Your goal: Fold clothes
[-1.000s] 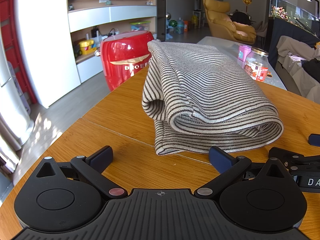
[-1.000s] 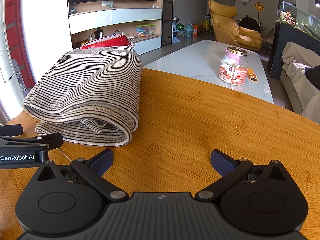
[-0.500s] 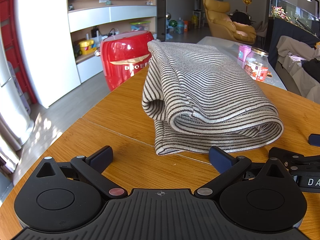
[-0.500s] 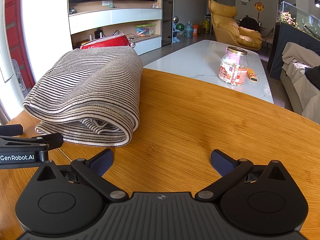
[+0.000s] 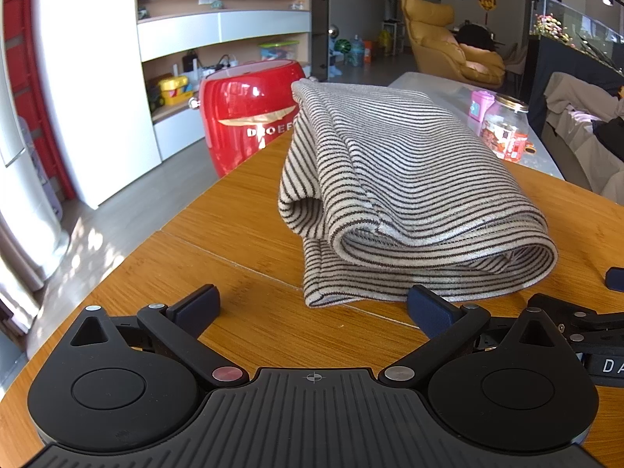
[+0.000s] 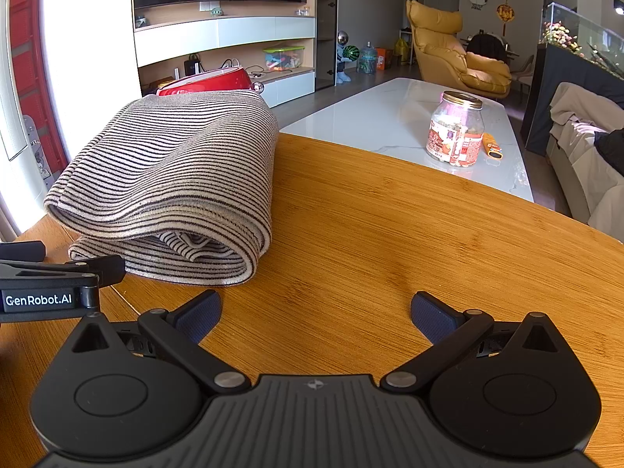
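A striped grey-and-black garment (image 5: 405, 195) lies folded in a thick bundle on the wooden table (image 5: 249, 234). It also shows in the right wrist view (image 6: 171, 191), at the left. My left gripper (image 5: 312, 306) is open and empty, low over the table just in front of the bundle. My right gripper (image 6: 316, 312) is open and empty, to the right of the bundle over bare wood. Each gripper shows at the edge of the other's view.
A red appliance (image 5: 249, 117) stands beyond the table's far left edge. A white coffee table (image 6: 409, 124) behind holds a glass jar (image 6: 456, 132). A sofa (image 6: 585, 163) is at the right. The table's left edge (image 5: 117, 273) drops to the floor.
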`<state>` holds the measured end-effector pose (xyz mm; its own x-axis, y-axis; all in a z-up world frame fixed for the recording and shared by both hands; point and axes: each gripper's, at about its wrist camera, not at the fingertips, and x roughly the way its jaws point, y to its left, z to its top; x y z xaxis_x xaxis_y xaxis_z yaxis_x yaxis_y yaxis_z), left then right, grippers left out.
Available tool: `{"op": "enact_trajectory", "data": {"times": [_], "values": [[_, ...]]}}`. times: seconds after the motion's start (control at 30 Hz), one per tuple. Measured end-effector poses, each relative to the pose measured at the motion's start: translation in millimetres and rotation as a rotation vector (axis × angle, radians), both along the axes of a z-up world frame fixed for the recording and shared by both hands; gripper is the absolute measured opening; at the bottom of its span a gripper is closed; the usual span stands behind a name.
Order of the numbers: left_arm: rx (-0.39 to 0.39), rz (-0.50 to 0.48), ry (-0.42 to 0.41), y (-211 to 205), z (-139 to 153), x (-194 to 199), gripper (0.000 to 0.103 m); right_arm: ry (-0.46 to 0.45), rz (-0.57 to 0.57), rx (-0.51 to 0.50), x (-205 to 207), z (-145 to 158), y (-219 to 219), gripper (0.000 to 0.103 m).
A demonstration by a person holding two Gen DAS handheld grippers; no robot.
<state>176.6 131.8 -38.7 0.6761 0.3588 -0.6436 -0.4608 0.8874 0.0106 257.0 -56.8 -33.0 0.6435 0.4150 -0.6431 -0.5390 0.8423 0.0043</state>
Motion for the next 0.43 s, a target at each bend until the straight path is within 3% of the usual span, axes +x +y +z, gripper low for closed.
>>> {"op": "enact_trajectory", "data": {"times": [0.43], "values": [[-0.047, -0.091, 0.0, 4, 2, -16, 0.103, 0.001, 0.001, 0.001, -1, 0, 0, 0.103]]}}
